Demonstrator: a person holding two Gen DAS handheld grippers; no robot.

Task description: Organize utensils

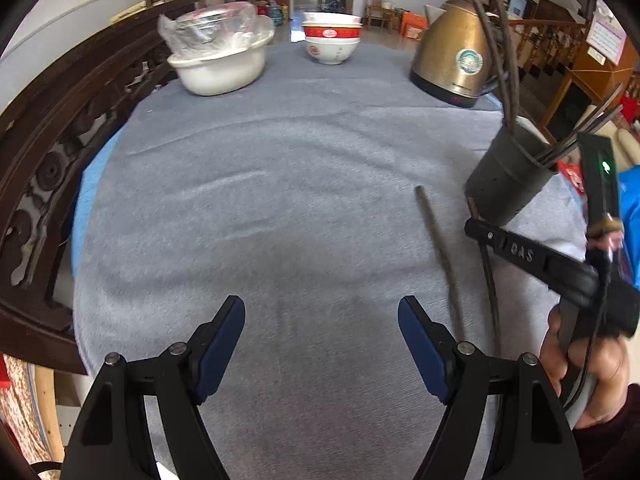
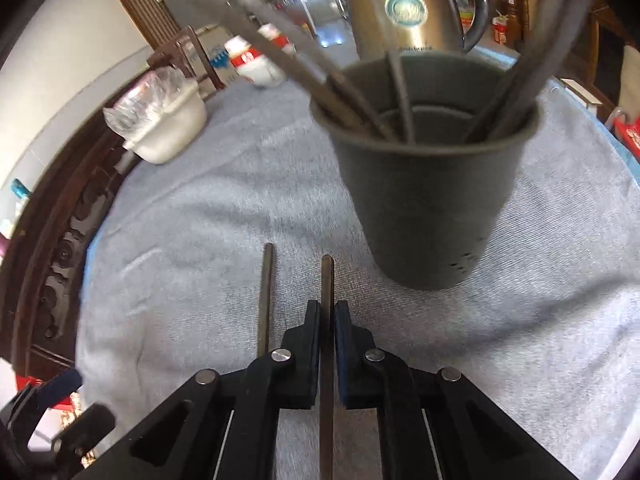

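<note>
With my right jaws (image 2: 327, 316) pinched tight on one dark chopstick (image 2: 327, 280), I've got it gripped partway along its length, its blunt end poking out ahead toward the holder, so I reckon it can be tipped up and dropped in. Just beside it, a second chopstick (image 2: 265, 296) lies flat on the grey cloth of the bench (image 2: 200, 208), waiting its turn. My left jaws (image 1: 321, 344) hang wide apart with nothing between them, spare for now. Close ahead stands the dark utensil cup (image 2: 428, 200), upright, several sticks fanned against its rim. Beyond it, the brass kettle (image 2: 400, 8); farther left, the stacked bowls (image 1: 331, 38) and a wrapped white basin (image 1: 220, 64), well clear.
</note>
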